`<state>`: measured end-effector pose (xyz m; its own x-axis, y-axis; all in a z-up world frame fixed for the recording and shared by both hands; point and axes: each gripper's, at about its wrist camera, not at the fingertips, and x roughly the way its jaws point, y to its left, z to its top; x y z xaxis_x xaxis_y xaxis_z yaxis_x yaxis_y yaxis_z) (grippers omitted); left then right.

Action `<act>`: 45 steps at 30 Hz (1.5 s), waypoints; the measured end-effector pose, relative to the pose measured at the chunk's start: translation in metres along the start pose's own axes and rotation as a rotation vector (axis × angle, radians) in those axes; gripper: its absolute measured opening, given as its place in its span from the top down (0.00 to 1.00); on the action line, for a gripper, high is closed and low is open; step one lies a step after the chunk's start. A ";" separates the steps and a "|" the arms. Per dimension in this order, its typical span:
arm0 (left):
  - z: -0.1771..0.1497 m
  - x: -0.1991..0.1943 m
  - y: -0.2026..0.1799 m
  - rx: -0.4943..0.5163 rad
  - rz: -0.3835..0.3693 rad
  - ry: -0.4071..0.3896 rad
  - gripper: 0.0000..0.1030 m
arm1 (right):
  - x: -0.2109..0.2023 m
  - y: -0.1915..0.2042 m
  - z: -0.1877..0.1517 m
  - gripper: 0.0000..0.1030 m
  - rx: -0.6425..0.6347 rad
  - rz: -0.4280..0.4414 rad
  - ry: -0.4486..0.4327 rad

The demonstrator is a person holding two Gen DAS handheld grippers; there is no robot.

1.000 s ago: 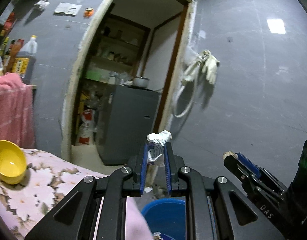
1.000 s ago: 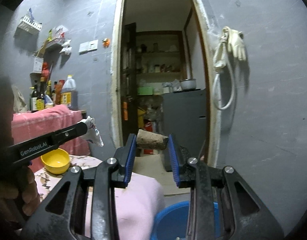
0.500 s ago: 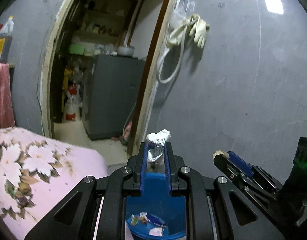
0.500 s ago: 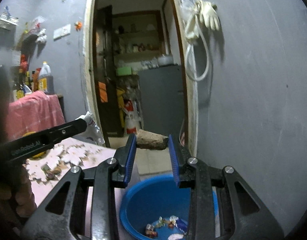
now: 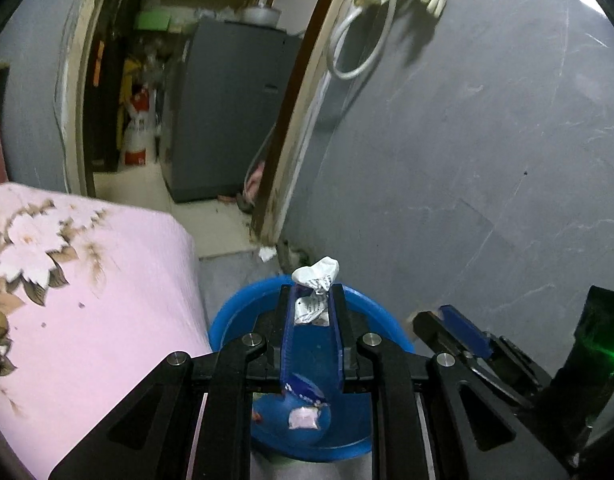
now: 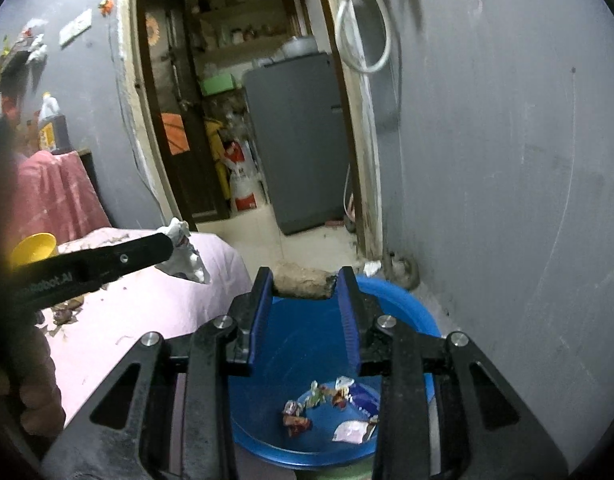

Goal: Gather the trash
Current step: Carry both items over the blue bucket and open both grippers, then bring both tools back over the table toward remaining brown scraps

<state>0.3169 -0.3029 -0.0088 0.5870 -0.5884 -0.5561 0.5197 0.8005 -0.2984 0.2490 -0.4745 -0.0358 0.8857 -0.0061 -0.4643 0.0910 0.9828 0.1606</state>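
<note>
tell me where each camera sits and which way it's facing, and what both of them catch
Left wrist: sits on the left claw, looks forward and down along it at the blue bin, crumpled white wrapper pinched; right claw at lower right.
Right wrist: sits on the right claw, looks forward and down at the bin, brown chunk gripped; left claw and a hand at left.
Shared: bin, pink floral cloth, doorway, grey fridge.

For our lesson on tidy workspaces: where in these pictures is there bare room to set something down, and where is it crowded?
Bare: the pink part of the floral tablecloth beside the blue bin, and the pale floor in front of the grey fridge. Crowded: the bin's bottom, littered with wrappers, and the tablecloth's far end, strewn with brown scraps near the yellow bowl.
</note>
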 end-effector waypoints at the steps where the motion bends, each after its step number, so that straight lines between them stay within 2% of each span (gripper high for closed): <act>1: -0.001 0.004 0.002 -0.003 0.007 0.017 0.84 | 0.003 -0.001 -0.001 0.61 0.004 -0.003 0.011; 4: -0.004 0.011 0.009 -0.017 0.013 0.042 0.82 | 0.009 -0.004 -0.004 0.60 0.015 -0.009 0.034; 7: -0.006 0.013 0.012 -0.019 0.018 0.041 0.73 | 0.010 -0.005 -0.002 0.58 0.027 -0.012 0.036; 13: -0.003 0.004 0.015 -0.005 0.029 0.016 0.73 | 0.004 -0.001 0.001 0.51 0.030 -0.016 0.011; 21: 0.003 -0.029 0.019 0.000 0.063 -0.038 0.72 | -0.022 0.012 0.017 0.44 0.016 -0.016 -0.054; 27: 0.008 -0.074 0.029 -0.008 0.106 -0.113 0.64 | -0.048 0.035 0.034 0.36 -0.009 -0.005 -0.118; 29: 0.009 -0.091 0.035 -0.015 0.123 -0.139 0.58 | -0.056 0.044 0.038 0.29 -0.014 -0.002 -0.136; 31: 0.010 -0.110 0.041 -0.023 0.145 -0.169 0.53 | -0.063 0.055 0.042 0.17 -0.018 0.003 -0.154; 34: 0.008 -0.139 0.050 -0.038 0.183 -0.219 0.42 | -0.075 0.073 0.048 0.09 -0.029 0.013 -0.184; 36: 0.007 -0.156 0.056 -0.050 0.204 -0.248 0.31 | -0.082 0.084 0.050 0.06 -0.037 0.026 -0.200; 38: 0.005 -0.174 0.062 -0.064 0.232 -0.288 0.17 | -0.088 0.096 0.052 0.01 -0.047 0.040 -0.216; 40: 0.000 -0.196 0.070 -0.077 0.265 -0.336 0.09 | -0.094 0.109 0.052 0.00 -0.054 0.058 -0.235; 41: -0.002 -0.204 0.073 -0.080 0.280 -0.356 0.05 | -0.097 0.114 0.052 0.00 -0.056 0.068 -0.245; 45: -0.012 -0.231 0.082 -0.076 0.362 -0.411 0.05 | -0.105 0.135 0.050 0.00 -0.066 0.096 -0.283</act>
<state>0.2161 -0.0996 0.0856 0.9219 -0.2573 -0.2896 0.2018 0.9571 -0.2079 0.1907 -0.3505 0.0780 0.9813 0.0452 -0.1869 -0.0207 0.9912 0.1308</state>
